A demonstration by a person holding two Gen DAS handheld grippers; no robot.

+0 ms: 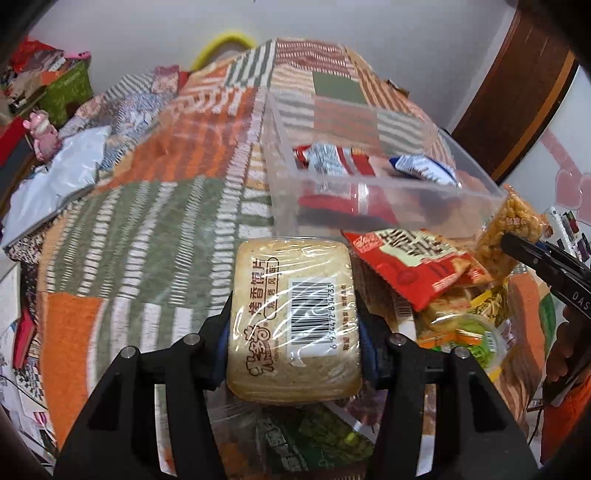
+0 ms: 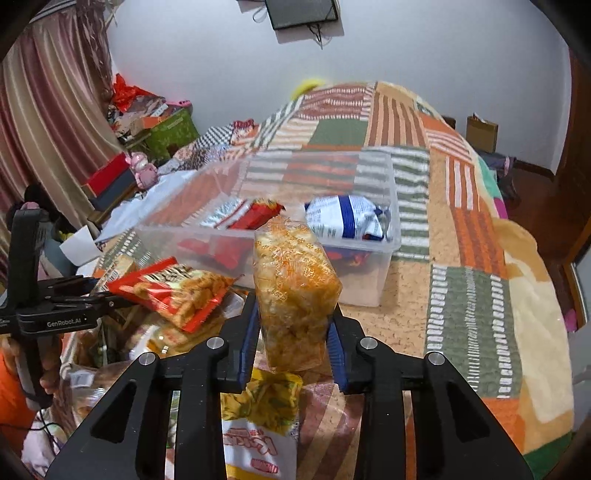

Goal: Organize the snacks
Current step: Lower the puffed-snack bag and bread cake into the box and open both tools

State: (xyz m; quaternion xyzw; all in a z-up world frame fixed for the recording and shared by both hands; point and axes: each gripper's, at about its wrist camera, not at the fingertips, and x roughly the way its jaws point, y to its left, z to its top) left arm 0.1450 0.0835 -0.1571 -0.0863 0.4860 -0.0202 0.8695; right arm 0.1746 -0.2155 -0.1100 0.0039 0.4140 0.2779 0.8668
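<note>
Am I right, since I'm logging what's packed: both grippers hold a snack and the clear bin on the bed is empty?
Not quite. The left gripper holds a bread pack and the right gripper a bag of orange snacks, but the clear bin already has packets in it, as the right wrist view shows.

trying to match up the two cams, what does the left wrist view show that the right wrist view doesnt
Only the left wrist view shows the left gripper clamped on the wrapped toast pack. Only the right wrist view shows the right gripper closed on the clear bag of orange puffed snacks, plus the curtain and the dark panel on the wall. Both show the clear plastic bin holding packets, the red snack bag and the patchwork blanket.
</note>
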